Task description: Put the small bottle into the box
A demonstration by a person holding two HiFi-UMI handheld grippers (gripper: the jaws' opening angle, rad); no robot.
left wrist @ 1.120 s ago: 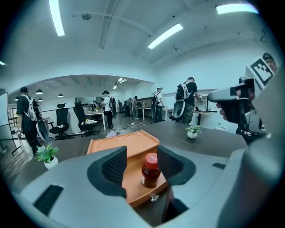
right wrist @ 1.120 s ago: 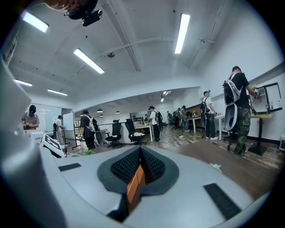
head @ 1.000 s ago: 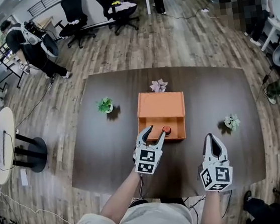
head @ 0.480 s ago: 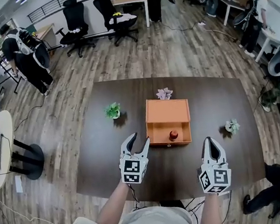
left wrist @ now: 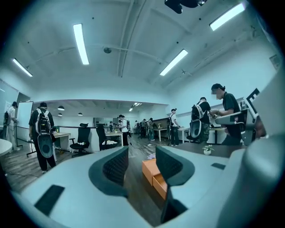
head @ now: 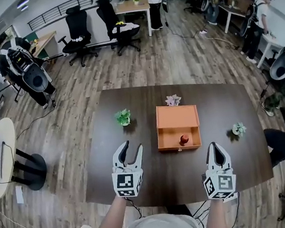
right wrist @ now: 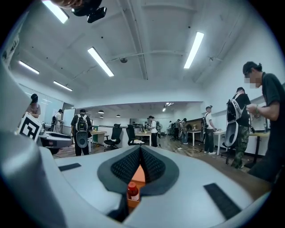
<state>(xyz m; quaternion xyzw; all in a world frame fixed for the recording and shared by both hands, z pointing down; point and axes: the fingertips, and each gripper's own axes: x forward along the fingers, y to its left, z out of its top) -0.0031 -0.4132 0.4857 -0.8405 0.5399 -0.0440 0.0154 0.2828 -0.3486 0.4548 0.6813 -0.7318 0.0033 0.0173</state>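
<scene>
The orange box (head: 177, 120) stands mid-table with its front drawer pulled out. The small bottle (head: 184, 140), red-capped, stands upright inside that drawer. My left gripper (head: 131, 148) hovers over the dark table (head: 160, 178), to the left of the box and nearer to me. Its jaws are closing from wide and nothing is between them. In the left gripper view the box (left wrist: 153, 174) shows between the fingers (left wrist: 116, 167). My right gripper (head: 214, 147) is shut and empty, to the right of the box and nearer to me. In the right gripper view the bottle (right wrist: 132, 191) shows just below the closed pads (right wrist: 153, 165).
Three small potted plants stand on the table: a green one (head: 124, 117) left of the box, a pale pink one (head: 173, 100) behind it, and one (head: 238, 129) to the right. Office chairs (head: 77, 28), desks and several people lie beyond on the wooden floor.
My left gripper has drawn back from the bottle in the drawer, toward me and to the left, leaving it standing there. The right gripper has hardly moved.
</scene>
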